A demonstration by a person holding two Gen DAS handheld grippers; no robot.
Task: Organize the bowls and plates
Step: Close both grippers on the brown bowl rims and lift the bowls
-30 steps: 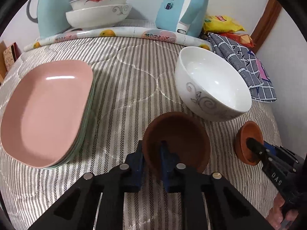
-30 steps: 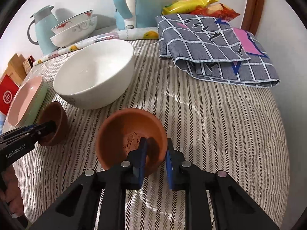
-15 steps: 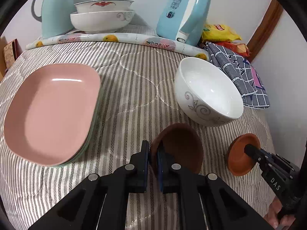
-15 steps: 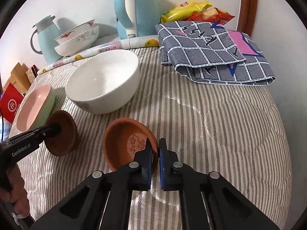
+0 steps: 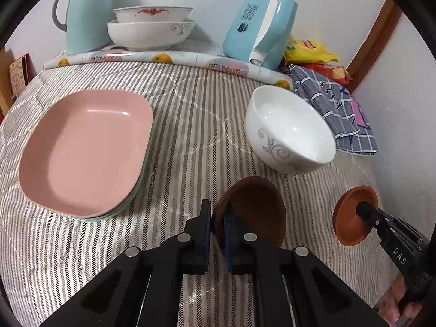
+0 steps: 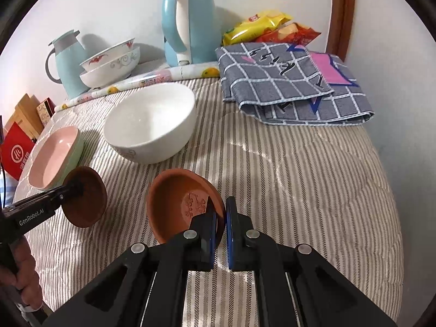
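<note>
My left gripper [image 5: 217, 218] is shut on the rim of a dark brown clay bowl [image 5: 256, 209], which hangs tilted above the striped cloth. Seen from the right wrist, that bowl [image 6: 87, 196] shows at the far left. The right gripper [image 6: 221, 215] is shut on the rim of an orange clay bowl [image 6: 177, 201], also lifted and tilted; the left wrist view shows this bowl [image 5: 351, 218] at the right. A large white bowl [image 5: 291, 128] stands behind both. Stacked pink and green oval plates [image 5: 84, 150] lie on the left.
At the back stand two stacked white bowls [image 5: 151, 30], a pale blue jug [image 5: 87, 13] and a blue kettle [image 5: 261, 27], behind a rolled fruit-print mat [image 5: 163, 57]. A folded grey checked cloth [image 6: 294, 81] and snack bags [image 6: 267, 27] lie right. Boxes [image 6: 19, 147] sit at the left edge.
Both grippers closed onto the rims of their clay bowls and lifted them off the cloth; each bowl now hangs tilted instead of resting flat.
</note>
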